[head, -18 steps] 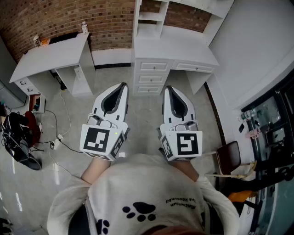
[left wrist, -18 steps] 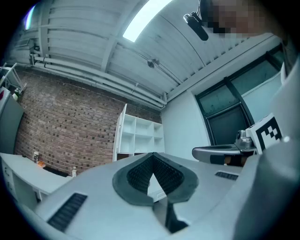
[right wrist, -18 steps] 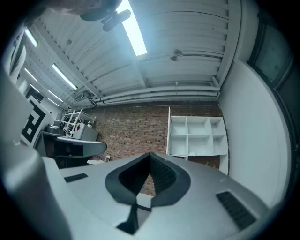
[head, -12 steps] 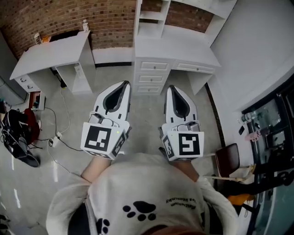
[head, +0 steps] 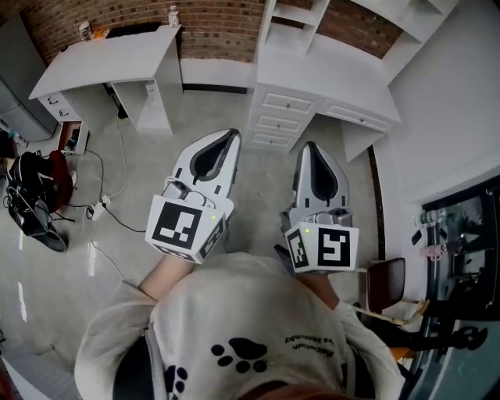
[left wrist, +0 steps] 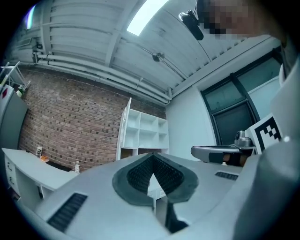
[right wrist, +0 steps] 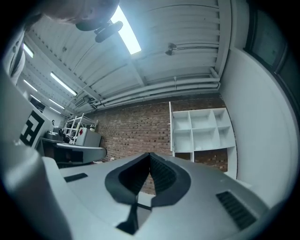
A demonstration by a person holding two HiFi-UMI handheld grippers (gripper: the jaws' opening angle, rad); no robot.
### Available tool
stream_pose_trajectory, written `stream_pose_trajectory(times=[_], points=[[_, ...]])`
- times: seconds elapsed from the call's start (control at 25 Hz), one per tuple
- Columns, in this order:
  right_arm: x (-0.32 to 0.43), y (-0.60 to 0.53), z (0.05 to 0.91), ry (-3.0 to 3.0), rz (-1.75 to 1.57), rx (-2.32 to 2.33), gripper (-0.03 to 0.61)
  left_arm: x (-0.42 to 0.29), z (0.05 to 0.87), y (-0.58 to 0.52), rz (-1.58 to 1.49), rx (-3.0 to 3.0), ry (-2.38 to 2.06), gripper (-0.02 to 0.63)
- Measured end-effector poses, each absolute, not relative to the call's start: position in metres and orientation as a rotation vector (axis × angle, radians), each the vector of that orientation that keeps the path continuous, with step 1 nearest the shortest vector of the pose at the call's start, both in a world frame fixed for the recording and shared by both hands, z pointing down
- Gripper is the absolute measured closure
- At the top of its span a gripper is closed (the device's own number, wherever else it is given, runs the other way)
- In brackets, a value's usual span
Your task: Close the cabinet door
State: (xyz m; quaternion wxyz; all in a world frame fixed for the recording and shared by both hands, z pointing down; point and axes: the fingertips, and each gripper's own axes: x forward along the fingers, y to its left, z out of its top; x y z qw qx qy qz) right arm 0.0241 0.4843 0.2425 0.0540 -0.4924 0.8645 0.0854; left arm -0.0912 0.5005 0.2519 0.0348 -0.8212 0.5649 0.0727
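**Head view:** The person stands on a grey floor (head: 258,183) with both claws held out side by side, apart from each other. The left claw (head: 229,137) and the right claw (head: 312,147) both have their jaws together, with nothing in them. They point toward a white bench (head: 328,78) that has drawers (head: 285,121) in its front. The cabinet (head: 301,14), a white unit of open cubbies, rises from the back of the bench against a brick wall (head: 219,23). Open floor lies between the claws and the bench, so neither claw touches anything. A second white bench (head: 109,58) stands to the left, and a dark bag (head: 35,207) lies on the floor beyond it.

**Left gripper view:** The jaws meet at their tips and are empty. Past them is the cabinet. The door (left wrist: 124,129) is a narrow white panel standing out from the cabinet's left edge, swung open toward the room. The right claw shows at the right, level with this one.

**Right gripper view:** These jaws are also pressed together with nothing between them. The cabinet's cubbies are ahead and to the right, with the door's edge showing as a white strip along their left side. The claw is well apart from it.
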Motion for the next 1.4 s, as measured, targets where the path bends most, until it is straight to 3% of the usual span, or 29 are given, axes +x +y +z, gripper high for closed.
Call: stream_pose_trajectory(times=[0.8,1.4], points=[[-0.040,0.299,0.245,2.513,0.293,-1.675,0.569,-0.155,0.251,0.293,0.242,-2.651,1.507,0.605],[-0.051,0.244,0.262,2.488,0.265,-1.758,0.568,-0.164,0.271,0.232,0.249,-2.742,1.431,0.606]])
